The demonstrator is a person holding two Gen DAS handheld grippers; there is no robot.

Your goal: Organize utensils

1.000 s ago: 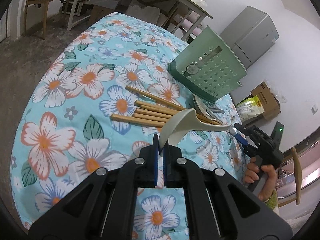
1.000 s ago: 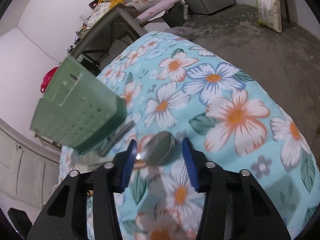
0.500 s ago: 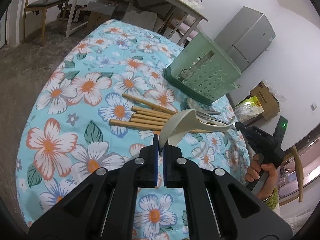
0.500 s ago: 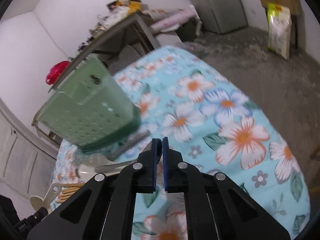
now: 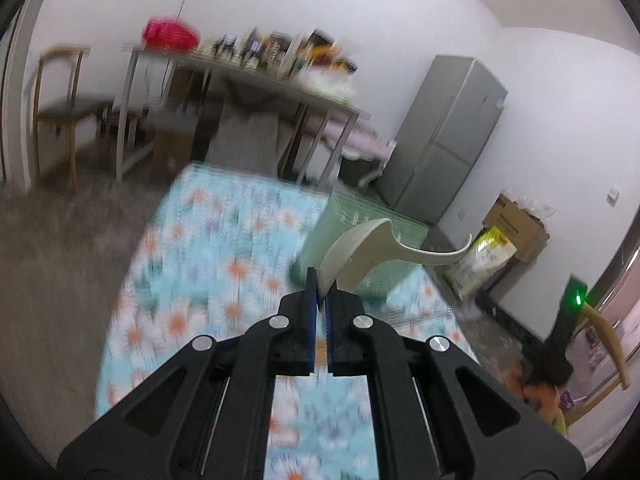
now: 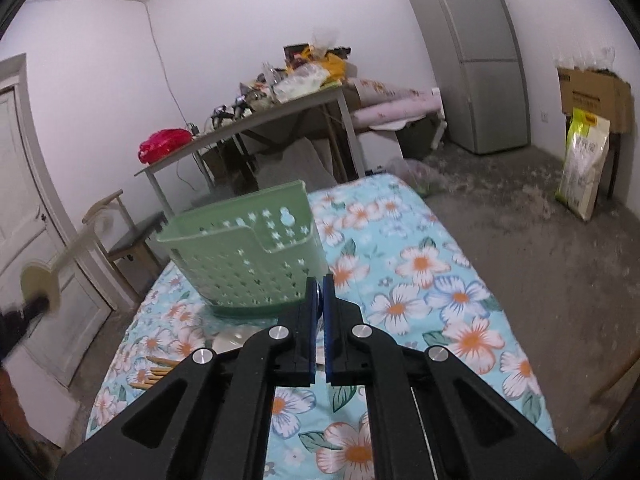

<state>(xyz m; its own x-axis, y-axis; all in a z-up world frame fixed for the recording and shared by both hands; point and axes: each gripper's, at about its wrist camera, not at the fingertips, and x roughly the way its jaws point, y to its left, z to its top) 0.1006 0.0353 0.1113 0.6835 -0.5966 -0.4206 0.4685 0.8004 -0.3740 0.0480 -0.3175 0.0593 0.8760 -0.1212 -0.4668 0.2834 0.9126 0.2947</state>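
My left gripper (image 5: 320, 286) is shut on the bowl of a cream plastic spoon (image 5: 368, 252) and holds it in the air above the floral table, in front of the green basket (image 5: 360, 216); this view is blurred. The spoon also shows at the far left of the right wrist view (image 6: 44, 276). My right gripper (image 6: 319, 290) is shut; a thin metal edge shows between its pads, and a metal spoon (image 6: 234, 338) lies just left of its jaws. The green perforated basket (image 6: 244, 256) stands upright right in front of it. Wooden chopsticks (image 6: 156, 374) lie on the cloth at the left.
The floral tablecloth (image 6: 420, 280) covers the table. Behind it stand a cluttered grey table (image 6: 256, 120), a chair (image 6: 116, 232), a grey fridge (image 6: 472, 56), a cardboard box (image 6: 588, 96) and a yellow-green bag (image 6: 584, 168) on the floor.
My left gripper has lifted the cream spoon up off the table and tilted upward. My right gripper closed a second ago, then rose and tilted up toward the basket.
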